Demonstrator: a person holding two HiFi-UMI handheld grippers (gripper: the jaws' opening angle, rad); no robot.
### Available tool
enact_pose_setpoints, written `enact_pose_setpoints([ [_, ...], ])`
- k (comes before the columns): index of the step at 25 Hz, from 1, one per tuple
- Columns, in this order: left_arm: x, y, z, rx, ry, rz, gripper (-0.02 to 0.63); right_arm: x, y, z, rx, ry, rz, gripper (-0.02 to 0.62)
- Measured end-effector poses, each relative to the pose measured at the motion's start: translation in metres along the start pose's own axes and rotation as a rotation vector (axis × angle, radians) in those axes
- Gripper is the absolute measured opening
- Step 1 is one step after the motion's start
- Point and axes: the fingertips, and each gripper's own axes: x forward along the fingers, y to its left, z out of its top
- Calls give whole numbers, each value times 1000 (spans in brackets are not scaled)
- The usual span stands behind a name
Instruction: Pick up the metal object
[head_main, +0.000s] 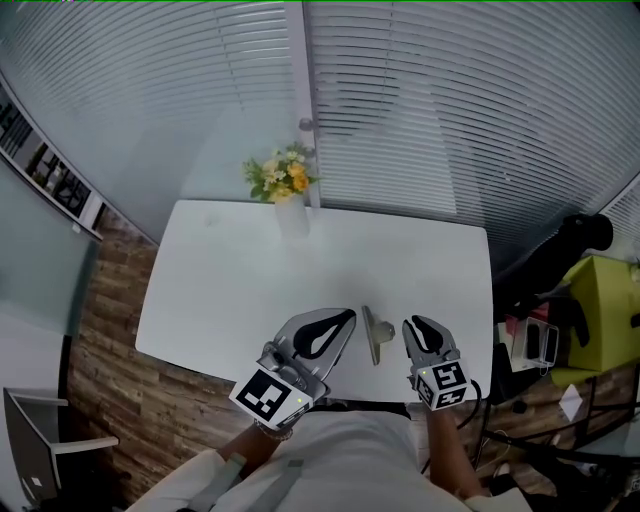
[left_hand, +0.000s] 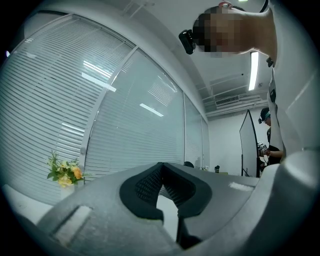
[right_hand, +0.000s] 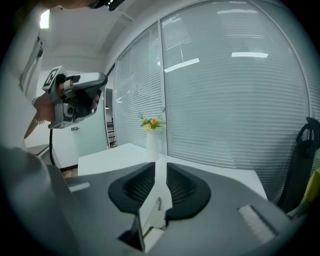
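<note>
A slim silvery metal object (head_main: 377, 335) lies on the white table (head_main: 250, 280) near its front edge, between my two grippers. My left gripper (head_main: 349, 316) sits just left of it, and in the left gripper view (left_hand: 161, 167) its black pads meet at the tips with nothing between them. My right gripper (head_main: 416, 324) is just right of the object. In the right gripper view (right_hand: 161, 170) its jaws stand apart. The metal object (right_hand: 153, 212) shows low in the gap between them, lying on the table, and the pads do not press on it.
A white vase of yellow flowers (head_main: 287, 190) stands at the table's far edge, against the glass wall with blinds (head_main: 450, 110). Right of the table are a black chair (head_main: 560, 250), a yellow-green box (head_main: 605, 310) and cables on the wooden floor.
</note>
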Motion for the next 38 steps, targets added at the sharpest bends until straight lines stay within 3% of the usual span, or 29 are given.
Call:
enact_pose_setpoints([
  [10,1,0,3,1,0,4,2,31,-13,-89,62,125,18,81],
  [21,3,2,0,0,6,9,2,55,-22,-154,176,198,35,87],
  [29,2,5,-5,-6,17,13,2,68,-20,-180,315,221,59,106],
  [38,3,8,-4,-15,18,21,2,80,-9,-189,382,219,85,105],
])
